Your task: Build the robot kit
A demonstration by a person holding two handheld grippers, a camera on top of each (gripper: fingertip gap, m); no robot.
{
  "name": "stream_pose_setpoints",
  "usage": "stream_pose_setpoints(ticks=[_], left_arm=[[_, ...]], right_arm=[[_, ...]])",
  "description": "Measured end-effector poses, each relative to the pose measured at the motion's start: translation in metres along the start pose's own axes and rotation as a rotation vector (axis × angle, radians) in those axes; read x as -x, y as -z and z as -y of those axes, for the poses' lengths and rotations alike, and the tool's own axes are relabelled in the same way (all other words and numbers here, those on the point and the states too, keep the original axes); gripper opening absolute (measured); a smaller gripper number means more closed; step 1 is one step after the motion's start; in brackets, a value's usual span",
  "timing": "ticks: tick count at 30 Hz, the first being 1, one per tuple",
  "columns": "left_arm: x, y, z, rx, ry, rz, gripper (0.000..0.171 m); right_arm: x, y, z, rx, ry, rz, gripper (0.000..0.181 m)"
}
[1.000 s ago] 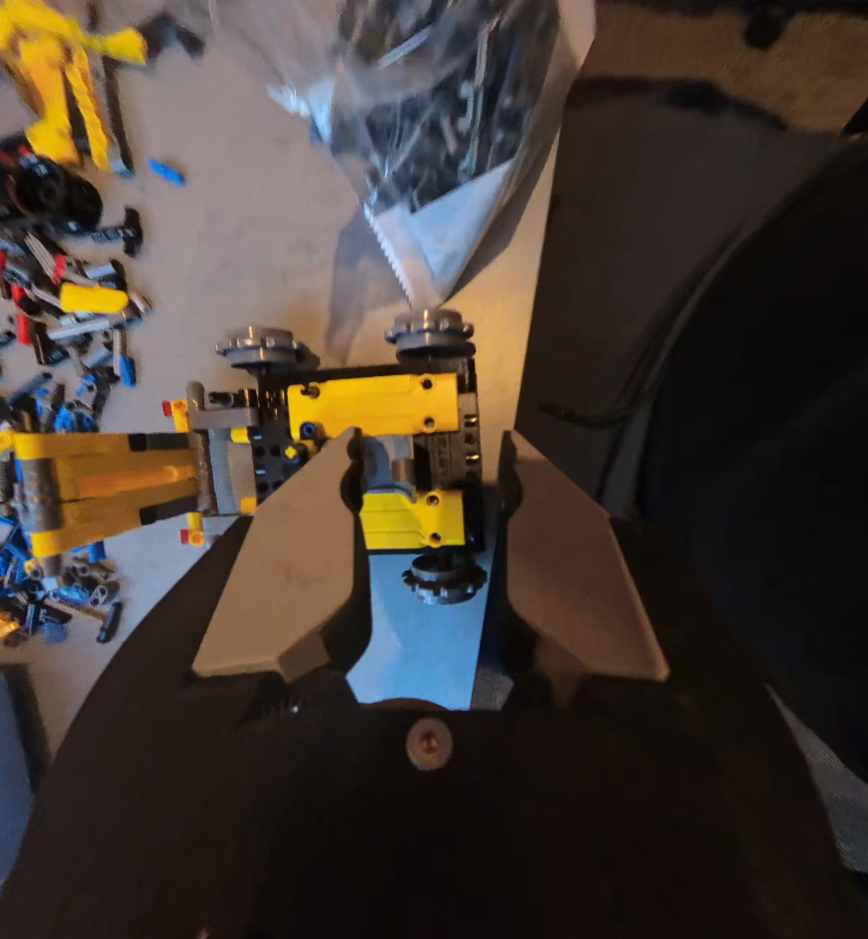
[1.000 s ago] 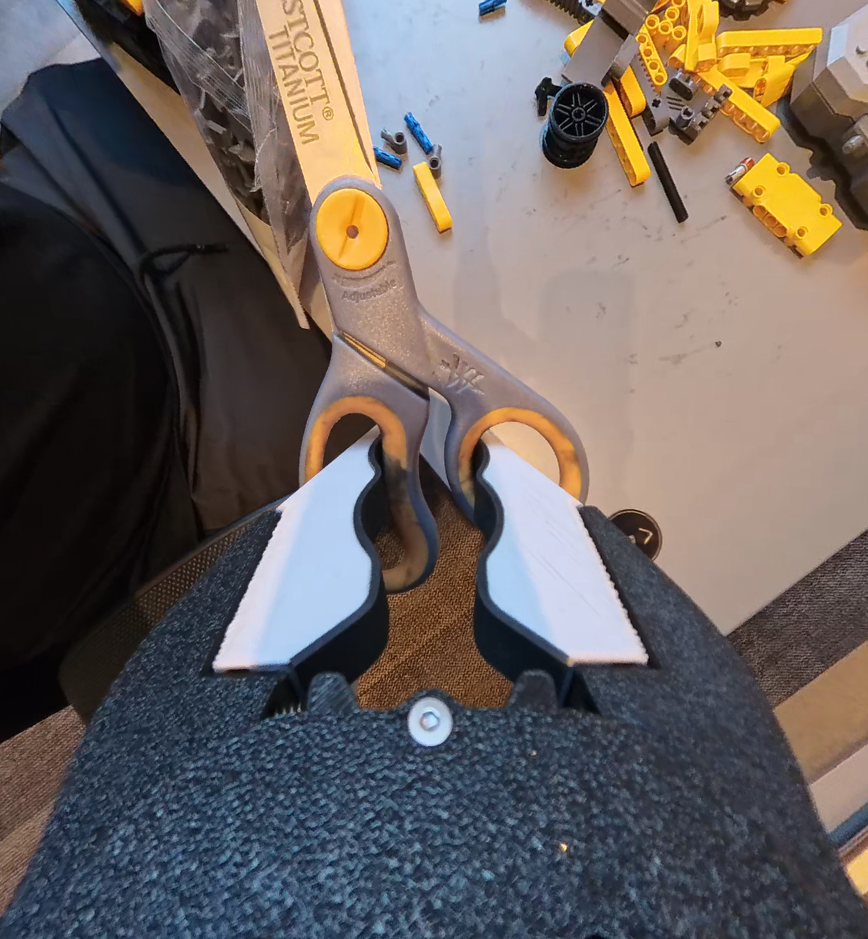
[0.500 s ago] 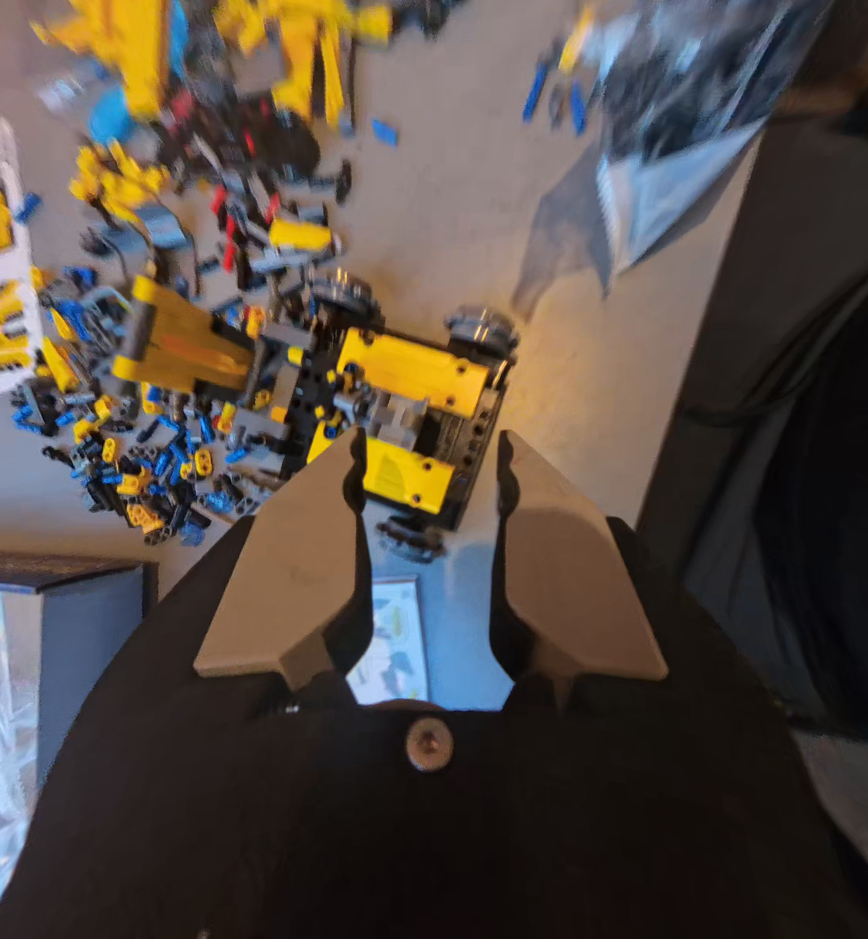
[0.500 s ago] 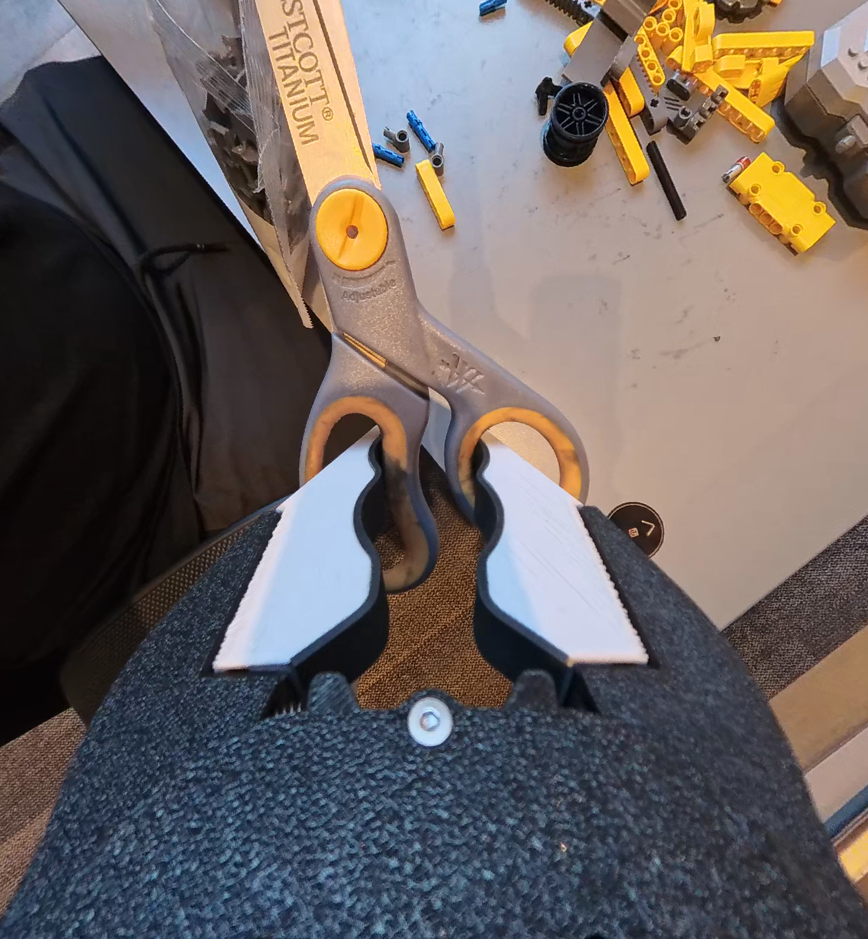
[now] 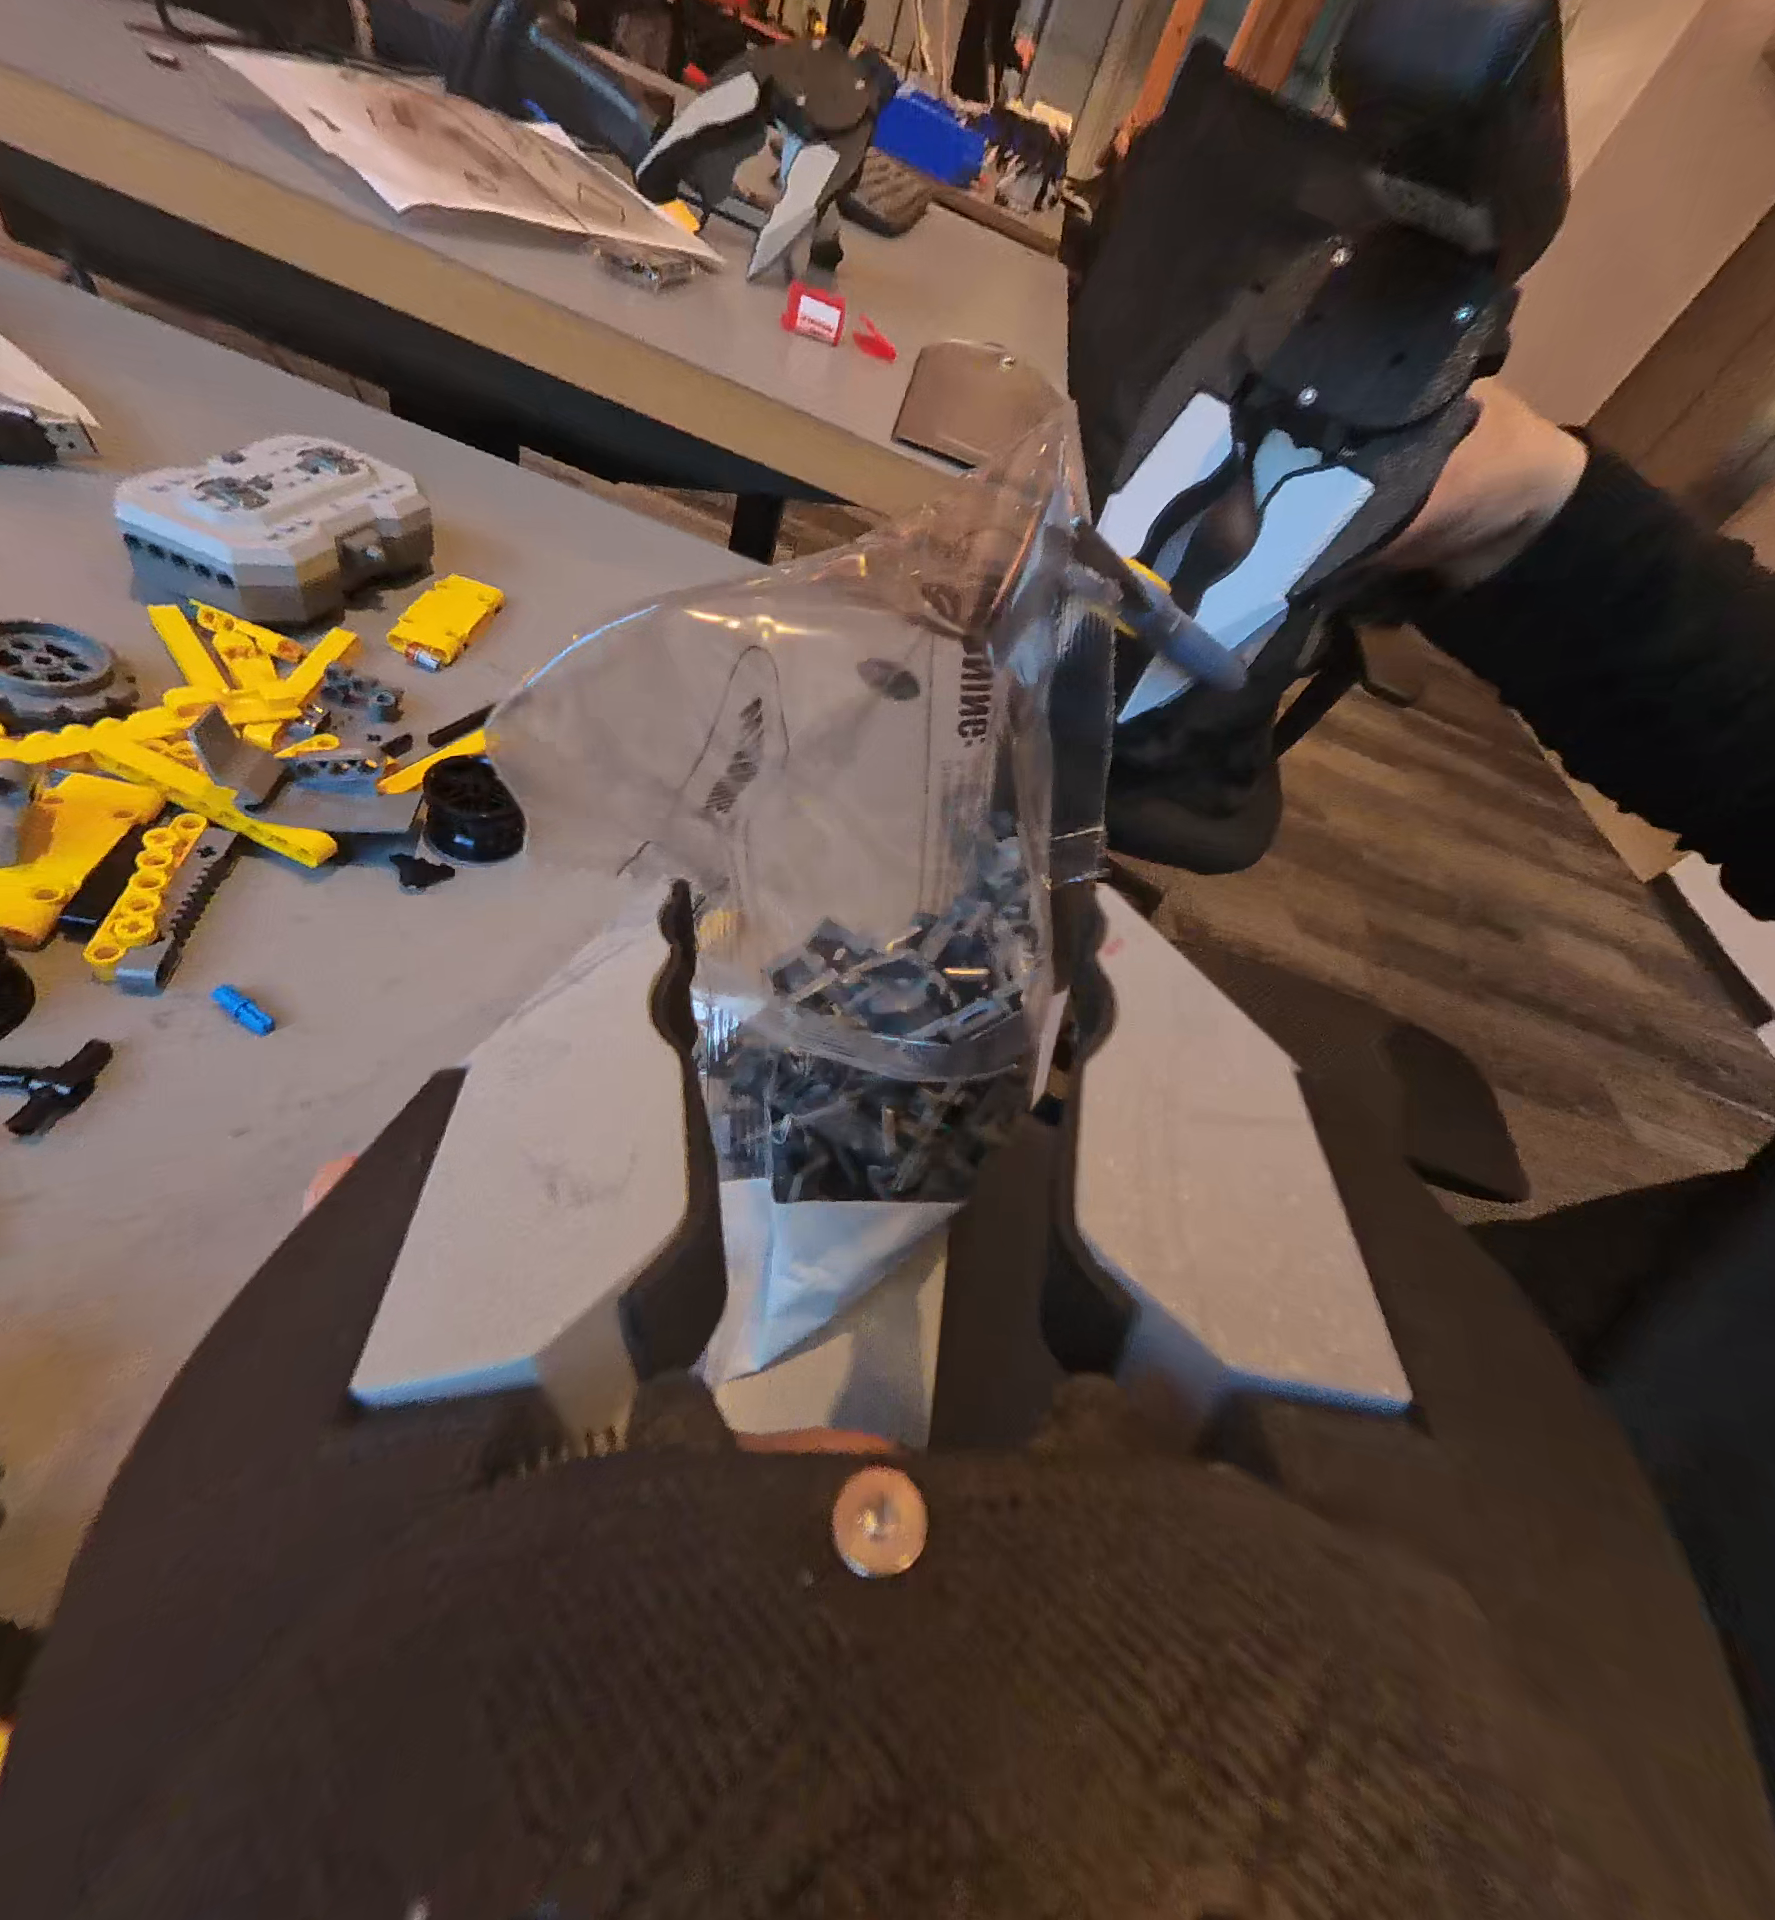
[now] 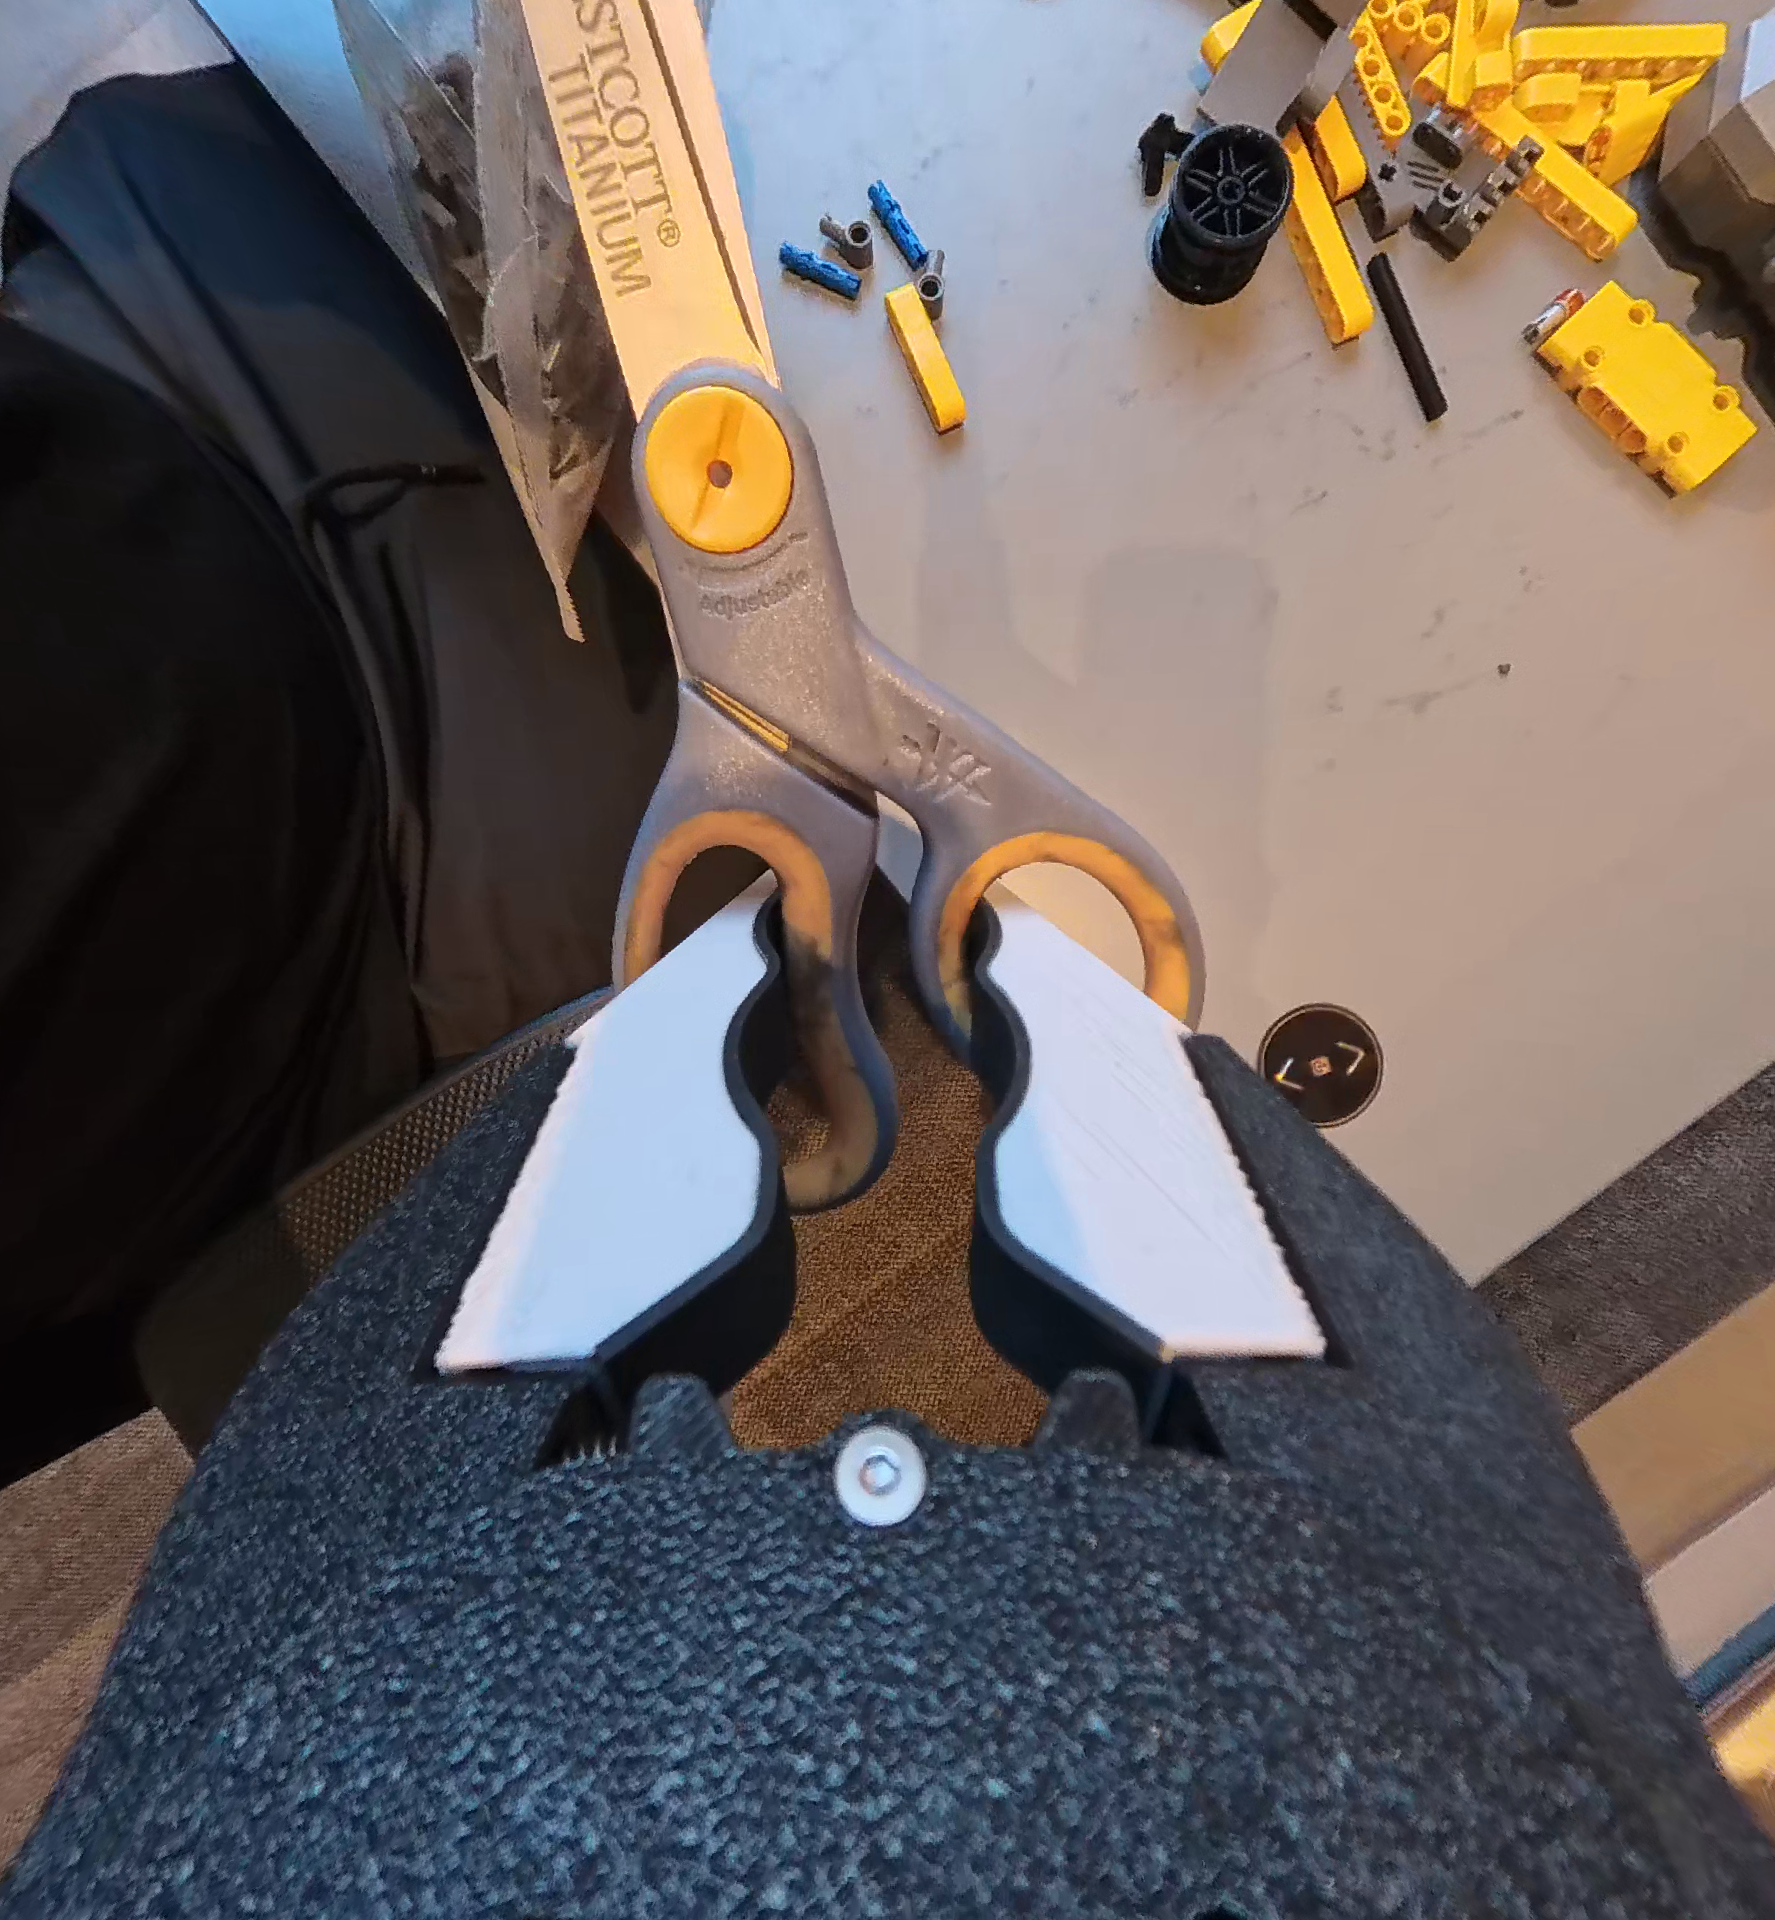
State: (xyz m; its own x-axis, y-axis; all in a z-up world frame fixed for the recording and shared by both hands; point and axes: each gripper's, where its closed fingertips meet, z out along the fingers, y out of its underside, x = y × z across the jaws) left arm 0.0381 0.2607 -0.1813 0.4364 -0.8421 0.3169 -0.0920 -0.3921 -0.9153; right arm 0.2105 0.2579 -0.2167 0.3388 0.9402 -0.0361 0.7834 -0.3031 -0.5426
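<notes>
A clear plastic bag (image 5: pixel 862 748) of small dark grey parts stands upright between the fingers of my left gripper (image 5: pixel 878 935). The jaws are wide apart on either side of the bag's lower part. My right gripper (image 6: pixel 878 920) holds grey and orange scissors (image 6: pixel 758 665), with one finger through each handle loop. The scissors' blades are together and lie against the bag (image 6: pixel 488 239) at the table's edge. In the left wrist view the right gripper (image 5: pixel 1215 540) is at the bag's top right corner, with a hand and black sleeve behind it.
Loose yellow beams (image 5: pixel 166 748), a black wheel (image 5: pixel 472 795) and a grey block (image 5: pixel 270 520) lie on the grey table (image 5: pixel 239 1143) to the left. A second table (image 5: pixel 654 343) behind holds paper sheets and another gripper. A black chair (image 5: pixel 1226 260) and carpet are at the right. The tips of one gripper are about 20 cm away from the tips of the other. It is some 15 cm from my left tips to the black wheel (image 5: pixel 472 795). It is also in sight in the right wrist view (image 6: pixel 1213 167).
The left wrist view has swung from looking down on a yellow vehicle model to facing the bag, which now sits between its fingers. The right gripper and scissors have barely moved.
</notes>
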Motion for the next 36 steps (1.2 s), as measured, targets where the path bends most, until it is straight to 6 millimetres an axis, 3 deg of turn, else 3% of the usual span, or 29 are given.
stream_pose_setpoints(ticks=[5,8,12,17,18,21,22,28,36], left_arm=[[0.013,0.009,0.000,-0.021,0.007,0.013,0.073],[0.017,0.013,-0.012,0.002,0.061,0.003,0.080],[0.007,-0.002,-0.030,0.094,-0.028,0.007,0.090],[-0.007,-0.023,-0.024,0.097,-0.069,-0.114,0.091],[-0.011,-0.025,-0.021,0.082,-0.059,-0.156,0.084],[-0.018,-0.025,-0.015,0.053,-0.062,-0.207,0.033],[-0.019,-0.025,-0.014,0.042,-0.072,-0.202,0.025],[-0.014,-0.023,-0.011,0.097,-0.074,-0.137,0.017],[-0.007,-0.013,0.000,0.176,-0.237,-0.005,0.015]], right_arm=[[-0.001,0.000,-0.001,-0.012,0.000,-0.002,0.028],[0.001,0.001,-0.001,-0.026,0.016,-0.002,0.028],[0.001,-0.001,-0.001,-0.061,0.031,0.007,0.028],[0.008,-0.007,-0.001,-0.099,0.051,0.049,0.028],[0.009,-0.006,-0.001,-0.098,0.053,0.054,0.028],[0.007,-0.004,-0.004,-0.079,0.043,0.063,0.028],[0.006,-0.003,-0.006,-0.069,0.037,0.068,0.028],[0.000,0.000,-0.012,0.030,0.011,0.073,0.028],[0.007,0.002,-0.009,0.101,-0.008,0.128,0.028]])
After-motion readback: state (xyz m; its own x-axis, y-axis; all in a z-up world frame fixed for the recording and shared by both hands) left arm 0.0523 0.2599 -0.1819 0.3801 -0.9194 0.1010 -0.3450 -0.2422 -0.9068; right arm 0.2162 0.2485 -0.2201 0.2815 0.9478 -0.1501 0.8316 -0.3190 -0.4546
